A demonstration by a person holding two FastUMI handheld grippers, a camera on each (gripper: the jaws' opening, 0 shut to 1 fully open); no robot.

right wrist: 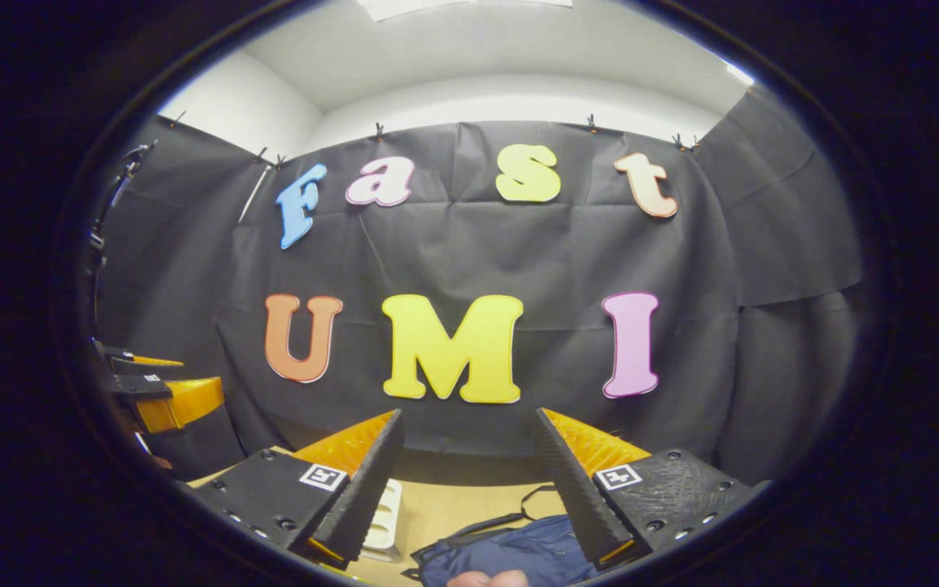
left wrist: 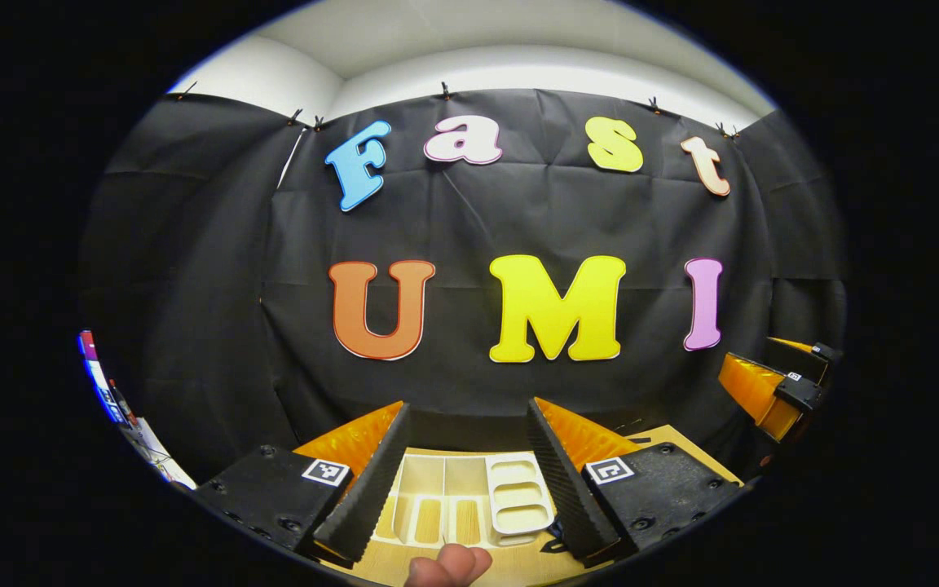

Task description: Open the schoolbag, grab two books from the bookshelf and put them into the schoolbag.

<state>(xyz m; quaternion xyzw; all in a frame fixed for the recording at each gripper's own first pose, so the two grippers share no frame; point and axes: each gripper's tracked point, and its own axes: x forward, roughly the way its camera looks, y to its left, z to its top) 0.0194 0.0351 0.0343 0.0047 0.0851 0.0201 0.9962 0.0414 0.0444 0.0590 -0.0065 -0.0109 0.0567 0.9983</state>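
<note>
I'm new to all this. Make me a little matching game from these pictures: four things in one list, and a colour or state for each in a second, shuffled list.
Things:
1. schoolbag
2. rack
3. table
4. left gripper

Descriptions:
A. light wood
B. jaws apart, gripping nothing
C. dark blue
D. white, split into compartments

Pairs: 1-C, 2-D, 3-A, 4-B
</note>
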